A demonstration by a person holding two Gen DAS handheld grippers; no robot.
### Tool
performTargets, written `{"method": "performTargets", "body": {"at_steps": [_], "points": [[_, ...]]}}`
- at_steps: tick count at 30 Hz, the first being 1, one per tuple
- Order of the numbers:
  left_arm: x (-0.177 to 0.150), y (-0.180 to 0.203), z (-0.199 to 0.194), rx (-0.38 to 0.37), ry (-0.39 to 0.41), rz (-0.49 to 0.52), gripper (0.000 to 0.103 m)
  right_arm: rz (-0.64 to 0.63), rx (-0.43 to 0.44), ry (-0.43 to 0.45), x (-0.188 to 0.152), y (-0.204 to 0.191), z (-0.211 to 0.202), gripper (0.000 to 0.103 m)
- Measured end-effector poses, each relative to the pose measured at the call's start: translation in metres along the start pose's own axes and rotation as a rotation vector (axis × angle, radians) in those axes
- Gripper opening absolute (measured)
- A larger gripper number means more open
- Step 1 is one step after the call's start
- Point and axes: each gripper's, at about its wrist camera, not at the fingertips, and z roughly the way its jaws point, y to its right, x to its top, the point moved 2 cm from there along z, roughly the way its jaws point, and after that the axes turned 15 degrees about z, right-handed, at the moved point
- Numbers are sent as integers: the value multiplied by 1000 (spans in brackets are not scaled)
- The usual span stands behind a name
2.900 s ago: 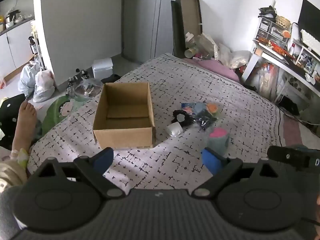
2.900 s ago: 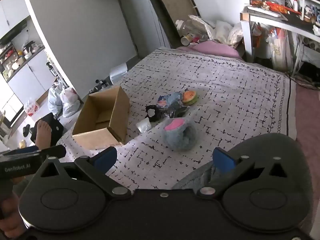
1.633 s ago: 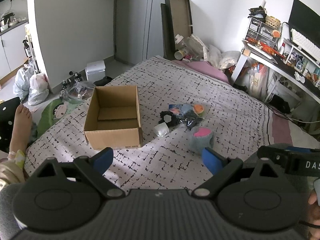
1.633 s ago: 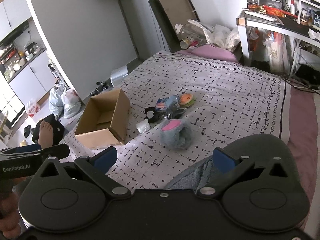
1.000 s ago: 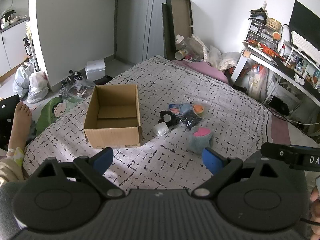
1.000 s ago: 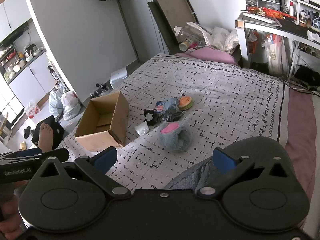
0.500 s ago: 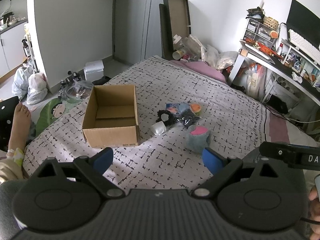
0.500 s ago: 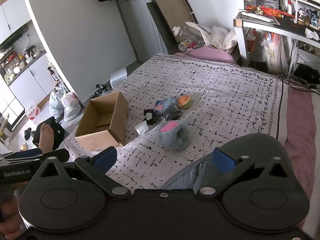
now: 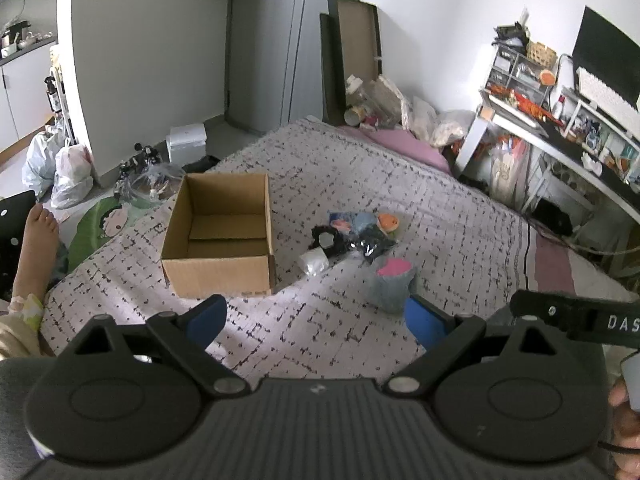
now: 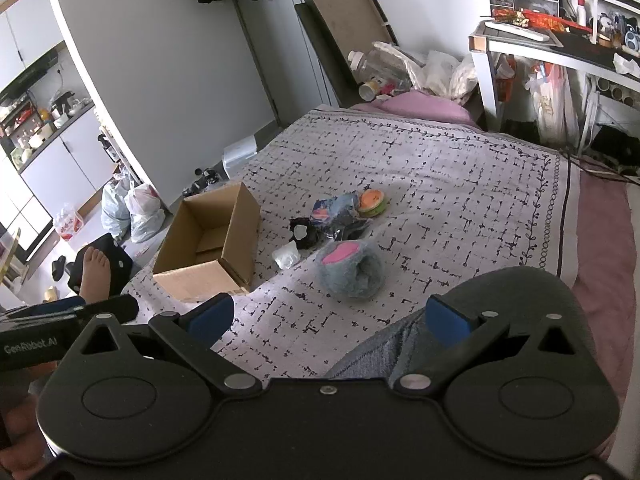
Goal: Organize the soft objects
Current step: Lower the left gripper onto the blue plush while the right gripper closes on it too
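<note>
Both the left gripper (image 9: pixel 316 318) and right gripper (image 10: pixel 328 318) hang spread apart near the cardboard box (image 9: pixel 220 240), soft toys (image 9: pixel 352 232) beside it

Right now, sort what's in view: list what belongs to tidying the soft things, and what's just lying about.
For the job:
- cardboard box, open, nothing visible inside
- grey-and-pink plush
- orange-and-green plush
- black soft piece
- blue packet
- small white bundle

Just lying about:
- plastic bags on the floor
- pink pillow
- cluttered desk
</note>
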Motion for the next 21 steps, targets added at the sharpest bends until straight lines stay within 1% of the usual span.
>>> {"method": "performTargets", "body": {"at_steps": [4,8,10,15,21], "points": [[3,-3,3,-8,16,-18,95,-5,-1,6,1,1,4,103],[5,-5,14,-30,8,-44,95,-3,1,-4,3,2,13,103],[6,-5,20,-20,6,-42,95,-1,2,-8,4,4,17,103],[12,-11,29,-12,38,-83,95,18,9,-5,7,13,28,103],[18,-13,50,-6,19,-101,93,48,32,11,19,24,41,103]]}}
